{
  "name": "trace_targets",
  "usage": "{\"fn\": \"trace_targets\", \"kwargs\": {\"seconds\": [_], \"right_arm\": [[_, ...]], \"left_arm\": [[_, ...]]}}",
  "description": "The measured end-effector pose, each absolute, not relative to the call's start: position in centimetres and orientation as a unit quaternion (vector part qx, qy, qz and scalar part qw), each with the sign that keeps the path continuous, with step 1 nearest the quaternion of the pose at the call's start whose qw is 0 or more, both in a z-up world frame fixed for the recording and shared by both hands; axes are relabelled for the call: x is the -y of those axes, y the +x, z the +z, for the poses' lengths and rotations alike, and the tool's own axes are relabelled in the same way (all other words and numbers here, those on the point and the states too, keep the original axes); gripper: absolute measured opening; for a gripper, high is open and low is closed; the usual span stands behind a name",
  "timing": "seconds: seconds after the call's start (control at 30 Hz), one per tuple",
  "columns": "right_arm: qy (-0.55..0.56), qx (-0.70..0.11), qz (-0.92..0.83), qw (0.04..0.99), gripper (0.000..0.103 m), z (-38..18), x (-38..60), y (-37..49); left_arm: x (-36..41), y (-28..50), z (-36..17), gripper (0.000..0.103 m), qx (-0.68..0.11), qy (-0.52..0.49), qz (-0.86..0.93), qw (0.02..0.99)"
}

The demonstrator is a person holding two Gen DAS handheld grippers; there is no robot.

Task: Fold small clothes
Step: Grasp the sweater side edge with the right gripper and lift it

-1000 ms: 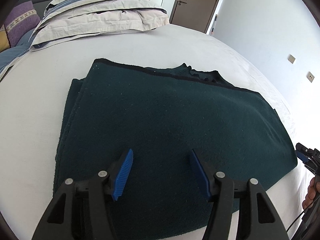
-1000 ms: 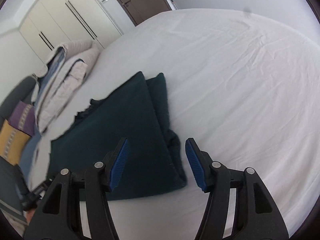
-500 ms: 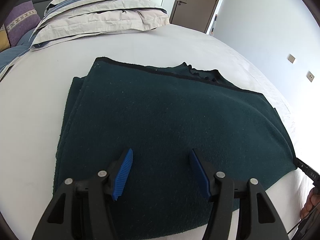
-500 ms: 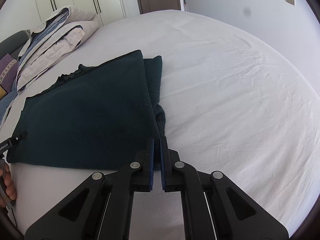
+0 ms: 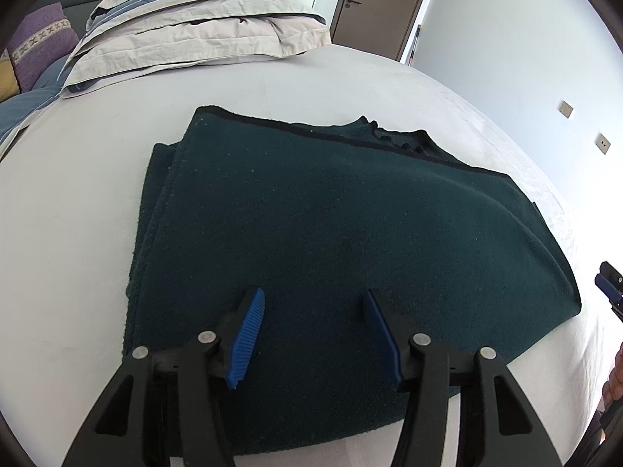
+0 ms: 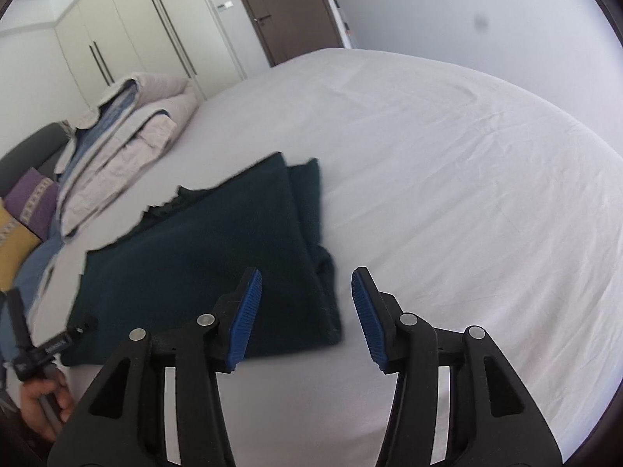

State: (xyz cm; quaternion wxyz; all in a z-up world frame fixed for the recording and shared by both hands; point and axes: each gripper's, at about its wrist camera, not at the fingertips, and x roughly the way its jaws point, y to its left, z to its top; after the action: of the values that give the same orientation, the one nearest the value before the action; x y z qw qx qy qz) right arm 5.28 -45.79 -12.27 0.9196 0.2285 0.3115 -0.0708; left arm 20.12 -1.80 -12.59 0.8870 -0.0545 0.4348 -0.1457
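While the dark green garment (image 5: 335, 233) lies folded flat on the white bed (image 6: 447, 163), both tools hover over it with nothing held. The left gripper (image 5: 313, 334) has its jaws spread above the garment's near edge. The right gripper (image 6: 305, 319), jaws likewise apart, hangs above the garment's near right corner. Folded bedding (image 5: 194, 27) sits beyond.

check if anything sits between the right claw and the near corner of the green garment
Nothing visible does. The right claw is open above the dark green garment, near its corner, with only bare white sheet around it. The folded duvet lies far off, beyond the garment. The left claw, also open, hovers over the garment's other side.
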Motion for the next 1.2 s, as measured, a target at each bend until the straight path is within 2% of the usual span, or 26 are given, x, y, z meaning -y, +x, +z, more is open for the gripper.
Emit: {"fn": "trace_targets", "kwargs": {"seconds": [0.17, 0.3, 0.4, 0.47, 0.63, 0.67, 0.7, 0.73, 0.77, 0.97, 1.2], "right_arm": [[0.289, -0.309, 0.086, 0.902, 0.048, -11.7, 42.4, 11.4], [0.356, -0.343, 0.14, 0.858, 0.048, -14.8, 40.8, 17.1], [0.374, -0.37, 0.117, 0.842, 0.047, -17.5, 40.9, 19.0], [0.43, -0.343, 0.101, 0.829, 0.036, -20.3, 43.7, 18.5], [0.482, -0.273, 0.022, 0.832, 0.034, -20.5, 50.6, 13.6], [0.483, -0.264, -0.003, 0.835, 0.039, -20.3, 51.9, 12.3], [0.488, -0.254, -0.022, 0.835, 0.039, -20.1, 53.0, 11.0], [0.493, -0.254, -0.05, 0.83, 0.047, -20.0, 54.0, 9.6], [0.498, -0.253, -0.067, 0.827, 0.049, -19.9, 55.0, 8.4], [0.505, -0.271, -0.042, 0.819, 0.051, -19.6, 56.0, 5.2], [0.48, -0.324, -0.026, 0.815, 0.05, -20.5, 53.2, 9.1]], "left_arm": [[0.8, 20.2, -13.0, 0.051, -0.436, -0.083, -0.151, 0.883], [0.8, 20.0, -13.2, 0.051, -0.429, -0.085, -0.152, 0.886], [0.5, 20.0, -13.3, 0.051, -0.427, -0.093, -0.157, 0.886], [0.2, 20.0, -13.4, 0.051, -0.425, -0.104, -0.163, 0.884], [-1.1, 19.9, -13.5, 0.049, -0.42, -0.143, -0.181, 0.878], [-1.4, 19.8, -13.5, 0.049, -0.419, -0.15, -0.182, 0.877], [-1.4, 19.8, -13.4, 0.049, -0.42, -0.154, -0.182, 0.876], [-1.5, 19.6, -13.2, 0.049, -0.42, -0.152, -0.179, 0.876], [-1.4, 19.3, -12.9, 0.05, -0.421, -0.149, -0.174, 0.878], [-0.5, 17.7, -11.3, 0.057, -0.422, -0.152, -0.167, 0.878], [1.5, 18.0, -10.3, 0.058, -0.425, -0.166, -0.192, 0.869]]}}
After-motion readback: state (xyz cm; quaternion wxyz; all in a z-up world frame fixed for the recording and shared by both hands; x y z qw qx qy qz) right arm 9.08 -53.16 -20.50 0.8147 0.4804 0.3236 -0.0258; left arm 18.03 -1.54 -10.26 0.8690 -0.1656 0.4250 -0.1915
